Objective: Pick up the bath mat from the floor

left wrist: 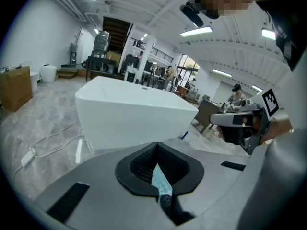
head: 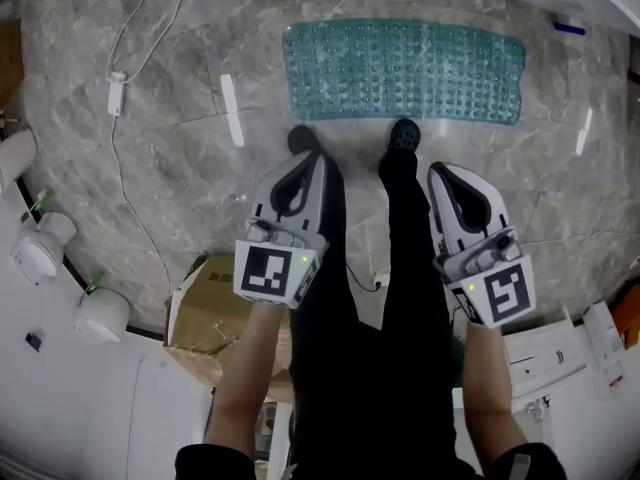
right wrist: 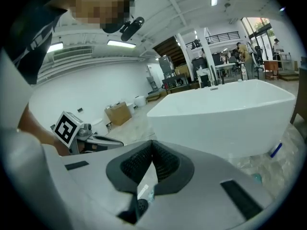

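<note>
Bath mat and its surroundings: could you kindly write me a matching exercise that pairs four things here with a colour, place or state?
Things:
1. bath mat
2. cardboard box
3. cable
4. left tongs

Descriptions:
A. shut, with nothing held
B. teal, lying flat on the floor
C. brown
D. white, trailing across the floor

Pairs: 1-B, 2-C, 3-D, 4-A
</note>
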A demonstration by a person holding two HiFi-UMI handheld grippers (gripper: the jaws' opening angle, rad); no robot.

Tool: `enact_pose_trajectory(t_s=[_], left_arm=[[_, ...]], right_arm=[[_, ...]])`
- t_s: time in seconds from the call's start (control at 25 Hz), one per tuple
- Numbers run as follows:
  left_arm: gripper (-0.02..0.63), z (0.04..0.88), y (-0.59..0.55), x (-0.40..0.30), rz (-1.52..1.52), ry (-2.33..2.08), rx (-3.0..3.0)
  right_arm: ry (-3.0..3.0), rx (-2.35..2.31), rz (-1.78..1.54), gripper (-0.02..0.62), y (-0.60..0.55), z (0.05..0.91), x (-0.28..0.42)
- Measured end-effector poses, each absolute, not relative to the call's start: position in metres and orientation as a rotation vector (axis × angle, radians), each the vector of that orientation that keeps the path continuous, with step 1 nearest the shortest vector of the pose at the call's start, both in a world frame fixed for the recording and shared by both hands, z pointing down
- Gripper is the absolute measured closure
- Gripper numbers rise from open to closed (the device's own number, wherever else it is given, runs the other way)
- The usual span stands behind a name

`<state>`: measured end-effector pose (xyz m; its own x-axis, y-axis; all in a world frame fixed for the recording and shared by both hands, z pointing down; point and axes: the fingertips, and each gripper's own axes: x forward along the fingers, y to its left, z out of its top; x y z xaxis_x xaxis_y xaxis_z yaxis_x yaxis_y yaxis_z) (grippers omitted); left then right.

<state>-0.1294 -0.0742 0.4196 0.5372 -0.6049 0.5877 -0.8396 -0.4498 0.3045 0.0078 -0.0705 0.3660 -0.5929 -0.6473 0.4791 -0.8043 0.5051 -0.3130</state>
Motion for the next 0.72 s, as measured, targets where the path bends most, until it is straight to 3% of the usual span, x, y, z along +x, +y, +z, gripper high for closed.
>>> enact_pose_trajectory(t_s=[0.72], left_arm=[[0.597,0.734,-0.041,-0.141,0.765,-1.044,2.085]], right_arm=[[-2.401,1.17,0.908,0.583,-0.085,0.64,-0.041]])
